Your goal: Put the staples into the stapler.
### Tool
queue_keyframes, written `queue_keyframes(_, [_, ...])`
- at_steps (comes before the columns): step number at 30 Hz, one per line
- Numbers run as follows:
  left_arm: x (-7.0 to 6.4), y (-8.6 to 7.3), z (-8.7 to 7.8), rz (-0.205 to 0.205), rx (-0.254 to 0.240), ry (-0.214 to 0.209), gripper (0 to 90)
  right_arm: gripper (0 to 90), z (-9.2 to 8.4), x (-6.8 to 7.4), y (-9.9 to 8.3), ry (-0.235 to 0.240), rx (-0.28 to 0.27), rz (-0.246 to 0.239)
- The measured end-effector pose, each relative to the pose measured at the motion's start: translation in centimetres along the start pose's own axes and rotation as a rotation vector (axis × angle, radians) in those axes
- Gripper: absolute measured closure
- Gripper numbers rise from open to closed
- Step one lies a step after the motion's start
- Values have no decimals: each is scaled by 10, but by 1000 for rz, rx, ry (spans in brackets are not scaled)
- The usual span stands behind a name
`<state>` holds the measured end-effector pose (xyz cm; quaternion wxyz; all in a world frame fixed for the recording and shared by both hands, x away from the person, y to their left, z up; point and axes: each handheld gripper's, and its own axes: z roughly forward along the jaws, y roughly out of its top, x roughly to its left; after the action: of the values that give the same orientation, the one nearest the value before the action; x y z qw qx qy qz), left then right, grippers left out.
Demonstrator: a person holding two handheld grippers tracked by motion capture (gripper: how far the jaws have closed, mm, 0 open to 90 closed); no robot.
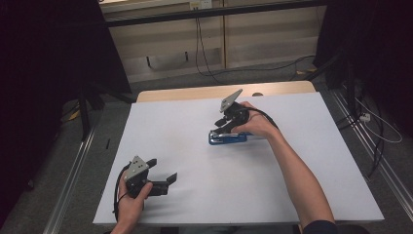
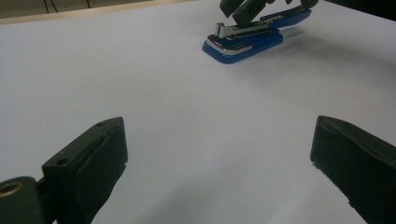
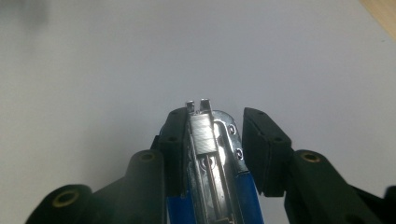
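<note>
This looks like a lab or a recording studio set up for handling trials, not a home. A plain white rectangular tabletop (image 1: 160, 126) with a pale wooden far edge stands on grey carpet. Black curtains (image 1: 44, 63) hang at both sides, well apart from the tongs. Beyond the right tongs (image 1: 221, 127), past the tabletop's far edge, a light wooden panelled wall (image 1: 165, 44) runs across, with black cables (image 1: 202, 53) hanging down it and trailing over the floor. Metal floor rails (image 1: 73, 175) flank the tabletop, one just outside the left tongs (image 1: 163, 170).
</note>
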<state>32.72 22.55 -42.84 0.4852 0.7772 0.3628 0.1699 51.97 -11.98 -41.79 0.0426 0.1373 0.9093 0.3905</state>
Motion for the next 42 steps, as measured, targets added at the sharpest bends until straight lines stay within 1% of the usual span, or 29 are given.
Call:
queue_keyframes(2, [0,0,0,0,0,-1,41,540,-1,-1,-2,-20,-1,23])
queue_keyframes(4, [0,0,0,1,1,0,41,510,-2,-1,-4,-24,-3,37])
queue_keyframes(6, [0,0,0,-2,1,0,41,441,-3,-1,-6,-32,-6,59])
queue_keyframes(11, [1,0,-1,-5,-3,1,41,337,-6,0,-11,-65,-29,116])
queue_keyframes(15, [1,0,-1,-5,-1,3,41,272,-10,1,-13,-85,-53,150])
queue_keyframes(17, [1,0,-1,-6,-1,2,41,272,-11,2,-14,-87,-59,162])
queue_keyframes(19, [1,0,-1,-6,-3,0,41,246,-12,3,-15,-91,-65,169])
queue_keyframes(23, [1,0,-1,-5,-1,1,41,171,-13,7,-16,-135,-86,187])
queue_keyframes(25, [1,0,-1,-4,1,2,41,159,-14,7,-17,-150,-98,197])
queue_keyframes(28, [1,0,-1,-6,-1,0,41,136,-16,8,-20,-168,-93,220])
queue_keyframes(31, [1,0,-1,-6,-2,0,40,112,-17,9,-23,-192,-102,239])
queue_keyframes(33, [1,0,-1,-7,-2,1,41,90,-19,9,-26,-221,-117,265])
queue_keyframes(35, [1,0,-1,-8,-3,-1,41,79,-21,9,-28,-240,-132,293])
queue_keyframes(38, [1,0,1,-3,2,-6,41,61,-22,11,-32,-276,-141,325])
queue_keyframes(39, [1,0,1,-2,3,-10,41,61,-23,11,-33,-286,-138,331])
queue_keyframes(41, [0,1,2,3,2,-11,41,63,-23,14,-35,-331,-127,334])
queue_keyframes(42, [0,1,2,-1,-1,-15,41,63,-24,15,-35,-342,-122,335])
